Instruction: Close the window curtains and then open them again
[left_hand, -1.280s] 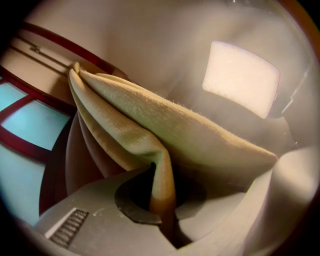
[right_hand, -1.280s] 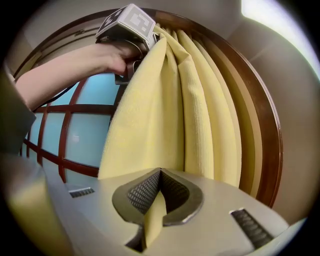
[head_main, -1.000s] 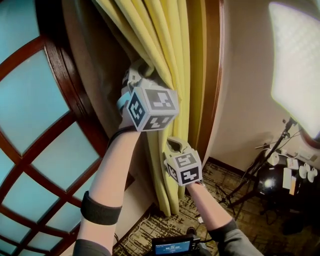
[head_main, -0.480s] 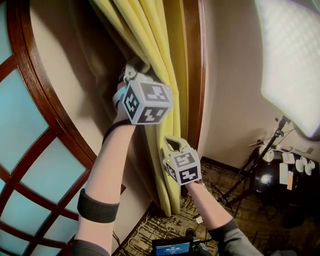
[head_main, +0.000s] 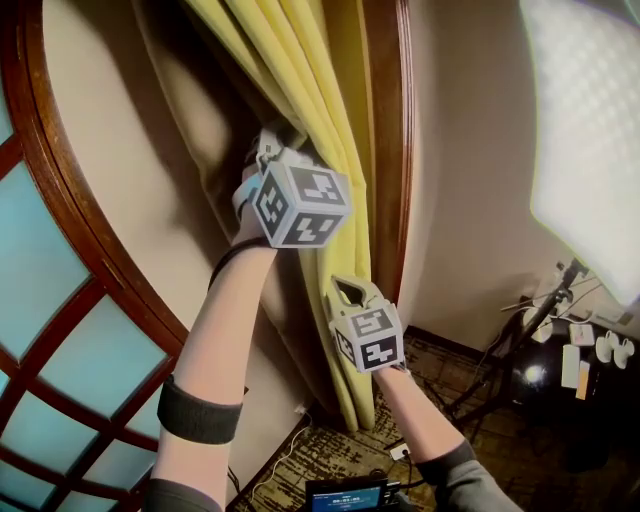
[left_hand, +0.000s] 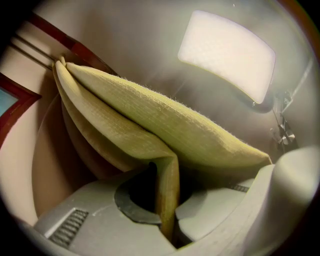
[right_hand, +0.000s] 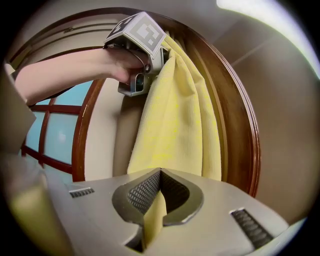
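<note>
Ideally, with left gripper (head_main: 272, 148) and right gripper (head_main: 346, 291) both clenched on the yellow curtain (head_main: 318, 95), we needed to draw them sideways together, level, without yanking downward.

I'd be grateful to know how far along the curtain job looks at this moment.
Seemingly done: the yellow curtain hangs gathered against the right side of the window frame, with the panes uncovered. In hand: the left gripper and right gripper are both shut on its fabric. Remaining: probably just letting go. Whether the closing pass already happened, these pictures cannot say.
</note>
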